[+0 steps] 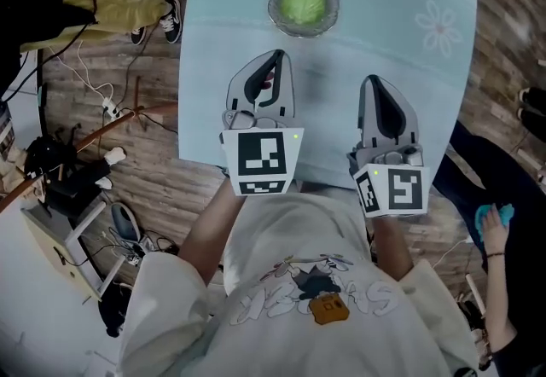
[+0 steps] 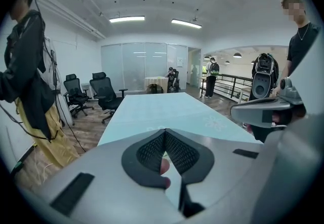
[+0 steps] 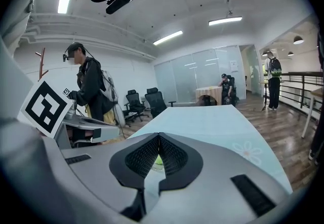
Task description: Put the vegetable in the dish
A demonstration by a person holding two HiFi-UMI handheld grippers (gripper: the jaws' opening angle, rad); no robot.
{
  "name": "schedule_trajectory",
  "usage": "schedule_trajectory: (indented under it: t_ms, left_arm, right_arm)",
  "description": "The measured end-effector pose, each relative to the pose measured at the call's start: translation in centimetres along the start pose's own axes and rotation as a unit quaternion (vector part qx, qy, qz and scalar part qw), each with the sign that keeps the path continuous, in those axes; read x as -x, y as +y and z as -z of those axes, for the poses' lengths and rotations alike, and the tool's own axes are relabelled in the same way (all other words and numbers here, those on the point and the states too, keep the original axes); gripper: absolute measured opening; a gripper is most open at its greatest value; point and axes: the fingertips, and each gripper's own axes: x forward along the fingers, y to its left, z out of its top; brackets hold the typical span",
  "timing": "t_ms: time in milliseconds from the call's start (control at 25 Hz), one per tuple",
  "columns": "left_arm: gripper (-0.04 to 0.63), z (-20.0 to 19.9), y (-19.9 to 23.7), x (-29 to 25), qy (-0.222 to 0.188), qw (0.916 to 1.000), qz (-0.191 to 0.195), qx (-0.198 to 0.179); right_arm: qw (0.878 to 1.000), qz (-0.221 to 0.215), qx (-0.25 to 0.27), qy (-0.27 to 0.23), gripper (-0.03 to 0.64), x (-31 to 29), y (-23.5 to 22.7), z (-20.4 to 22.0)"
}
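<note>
Grey left gripper (image 1: 275, 57) and right gripper (image 1: 376, 82) clenched empty; round green vegetable (image 1: 303, 4) sits in clear glass dish (image 1: 273, 14), which a stray reach could tip.

The vegetable (image 1: 303, 2) is a round, pale green head, much like a small cabbage, and it sits whole in the middle of the dish (image 1: 275, 14). The dish is a shallow, clear-looking bowl with a wavy rim. It stands upright on the desk (image 1: 384, 94), about midway between the left and right edges and well back from the near edge.
</note>
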Motion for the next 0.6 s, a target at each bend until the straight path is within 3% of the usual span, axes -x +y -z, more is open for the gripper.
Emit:
schedule_trajectory:
  t_ms: [600]
  left_arm:
    - [0.008,-0.9,-1.3,10.0,-0.028,0.9991,-0.020,0.024]
  right_arm:
    - [0.999,-0.022,0.038,-0.025,0.023,6.2,4.0,-2.2]
